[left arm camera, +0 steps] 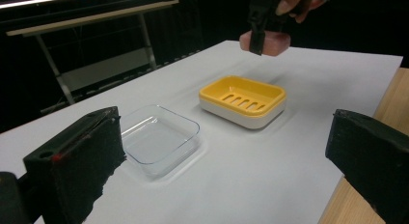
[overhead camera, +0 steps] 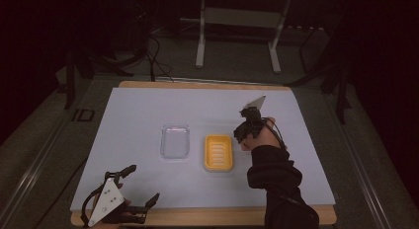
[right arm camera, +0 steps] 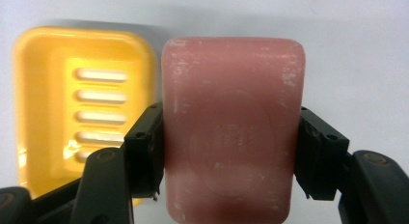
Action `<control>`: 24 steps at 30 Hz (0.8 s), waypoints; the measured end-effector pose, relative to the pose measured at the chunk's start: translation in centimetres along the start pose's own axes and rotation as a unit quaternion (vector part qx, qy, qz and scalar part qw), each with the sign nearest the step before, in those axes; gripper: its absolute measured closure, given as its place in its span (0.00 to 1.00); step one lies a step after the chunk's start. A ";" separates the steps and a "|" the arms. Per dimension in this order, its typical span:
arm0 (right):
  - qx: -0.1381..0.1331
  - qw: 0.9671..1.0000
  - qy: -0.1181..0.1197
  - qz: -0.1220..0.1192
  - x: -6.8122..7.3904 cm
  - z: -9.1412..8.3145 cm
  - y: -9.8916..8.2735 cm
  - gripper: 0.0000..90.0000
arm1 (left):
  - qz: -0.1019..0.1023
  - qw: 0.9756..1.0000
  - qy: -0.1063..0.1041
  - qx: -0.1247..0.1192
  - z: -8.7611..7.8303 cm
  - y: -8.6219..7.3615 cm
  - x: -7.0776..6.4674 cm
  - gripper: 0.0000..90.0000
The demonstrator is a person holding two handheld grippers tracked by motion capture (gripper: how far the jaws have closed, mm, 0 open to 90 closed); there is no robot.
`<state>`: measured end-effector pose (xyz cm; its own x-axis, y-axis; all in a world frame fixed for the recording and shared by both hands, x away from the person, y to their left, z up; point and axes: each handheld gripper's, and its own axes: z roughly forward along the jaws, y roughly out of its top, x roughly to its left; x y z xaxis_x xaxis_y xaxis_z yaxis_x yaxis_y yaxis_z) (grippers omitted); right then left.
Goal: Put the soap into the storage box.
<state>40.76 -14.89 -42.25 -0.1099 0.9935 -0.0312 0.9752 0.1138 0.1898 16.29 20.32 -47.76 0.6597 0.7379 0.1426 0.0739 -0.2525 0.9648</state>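
Nearest in the high view, the left tool (overhead camera: 141, 185) rests at the surface's (overhead camera: 143, 110) near-left edge, jaws spread wide and holding nothing. Further in, the right tool (overhead camera: 243, 132) hangs just right of the yellow soap dish (overhead camera: 219, 152); its load is too dark to make out from above. A clear tray (overhead camera: 175, 141) sits left of the dish.

Left gripper view: two black jaws far apart, cut off by the frame. Beyond them the clear tray (left arm camera: 156, 137), then the yellow soap dish (left arm camera: 242, 101), and above it the pink soap bar (left arm camera: 272, 42), partly hidden by a hand (left arm camera: 294, 1).

Right gripper view: the soap bar (right arm camera: 234, 127) is clamped between both jaws, covering part of the dish (right arm camera: 43, 103).
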 end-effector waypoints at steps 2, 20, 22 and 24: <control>-0.007 1.000 -0.003 -0.008 0.9 -0.9 0.2 0.42 | 0.001 1.000 0.000 -0.001 0.0 0.0 0.0 0.00; -0.036 0.998 0.025 -0.037 6.7 -3.3 0.0 0.41 | 0.002 1.000 0.003 -0.003 -0.1 0.0 0.0 0.00; -0.037 0.998 0.029 -0.037 7.1 -3.1 -0.1 0.41 | 0.001 1.000 0.003 -0.002 -0.1 0.0 0.0 0.00; -0.038 0.998 0.031 -0.035 7.4 -2.9 -0.2 0.41 | 0.001 1.000 0.003 -0.002 -0.1 0.0 0.0 0.00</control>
<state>39.19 -7.56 -39.66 -0.1922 0.9813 0.0132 0.9471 0.1819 0.2642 16.17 20.37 -47.70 0.6560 0.7405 0.1460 0.0687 -0.2512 0.9655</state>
